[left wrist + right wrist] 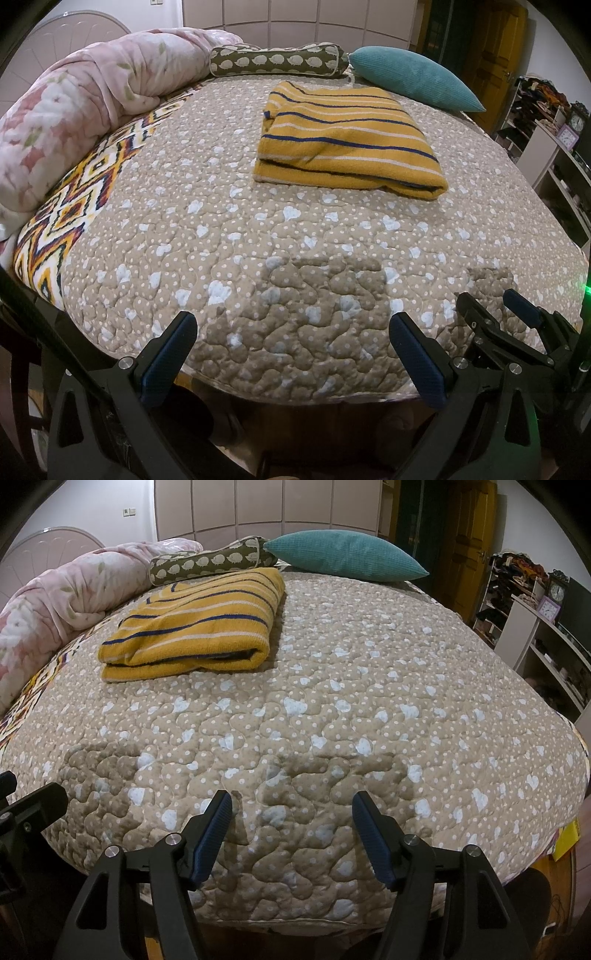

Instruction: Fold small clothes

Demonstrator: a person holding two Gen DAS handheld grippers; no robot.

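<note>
Left claw [291, 328]: nearest the lens; released, blue pads spread wide with nothing between them; poised level above the near edge of the bed, pointing along it toward the pillows
Right claw [291, 806]: released likewise, fingers apart and empty; held just beside the left one, at the same near edge
Yellow striped garment [343, 142]: folded into a thick rectangle, lying flat on the quilt [229, 236], well apart from both claws, toward the far side
Far end: teal cushion [413, 75], sheep-print bolster [277, 61], pink floral duvet [85, 107] bunched along the left
</note>
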